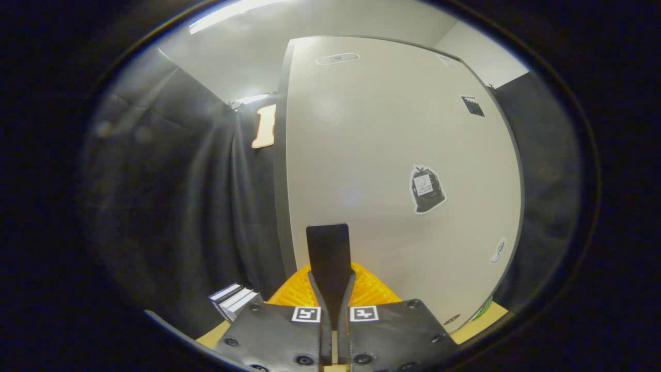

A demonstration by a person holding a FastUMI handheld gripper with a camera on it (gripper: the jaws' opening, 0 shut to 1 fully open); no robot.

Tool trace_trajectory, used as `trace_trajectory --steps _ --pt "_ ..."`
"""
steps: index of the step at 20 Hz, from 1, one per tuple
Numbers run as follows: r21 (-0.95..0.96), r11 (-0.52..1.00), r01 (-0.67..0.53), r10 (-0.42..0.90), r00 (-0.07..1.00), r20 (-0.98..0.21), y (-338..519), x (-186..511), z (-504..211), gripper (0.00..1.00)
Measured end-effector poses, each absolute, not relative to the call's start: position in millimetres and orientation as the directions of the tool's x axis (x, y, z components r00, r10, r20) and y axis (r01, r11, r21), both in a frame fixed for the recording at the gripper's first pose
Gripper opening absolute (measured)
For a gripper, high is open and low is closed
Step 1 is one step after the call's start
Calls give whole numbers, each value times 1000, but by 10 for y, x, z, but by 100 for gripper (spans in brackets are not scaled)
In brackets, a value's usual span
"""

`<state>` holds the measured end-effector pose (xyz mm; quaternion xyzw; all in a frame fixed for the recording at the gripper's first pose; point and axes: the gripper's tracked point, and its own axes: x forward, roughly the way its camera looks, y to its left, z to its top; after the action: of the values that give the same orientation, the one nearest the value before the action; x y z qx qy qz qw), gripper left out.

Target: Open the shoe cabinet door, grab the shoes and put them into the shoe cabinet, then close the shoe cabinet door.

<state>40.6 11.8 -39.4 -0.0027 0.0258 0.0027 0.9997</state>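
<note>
1. Gripper view: the black two-finger gripper (pixel 328 235) has its fingers pressed together with no gap between them and nothing held. Their joined tip points at the tall off-white flat-panel shoe cabinet door (pixel 392 155), which stands just ahead.

2. The door looks shut. Its dark left edge (pixel 281 170) runs upright against the black cloth wall (pixel 170 181). A shallow oval recess (pixel 337 58) sits near the top of the panel, and a few stickers are scattered over the right half, among them a black bag-shaped one (pixel 426 189).

3. An orange ribbed plastic piece (pixel 367 290) lies low behind the fingers, between them and the foot of the door. I cannot tell what it is. A small stack of white and dark flat items (pixel 233 299) rests on the pale surface beside the cloth.

4. Handling, as a judgement: the panel is stiff, smooth and likely slippery, with no knob to pinch. The likeliest hold is the oval recess or the free left edge, hooked with a fingertip; which side carries the hinges cannot be told.

5. The door should swing lightly, so a slow steady pull seems wise. The opening step appears not yet done.
</note>
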Motion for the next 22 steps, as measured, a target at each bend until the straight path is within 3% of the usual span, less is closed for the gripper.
trace_trajectory --steps 22 --pt "-32 990 136 -136 990 -22 -264 -642 -242 5"
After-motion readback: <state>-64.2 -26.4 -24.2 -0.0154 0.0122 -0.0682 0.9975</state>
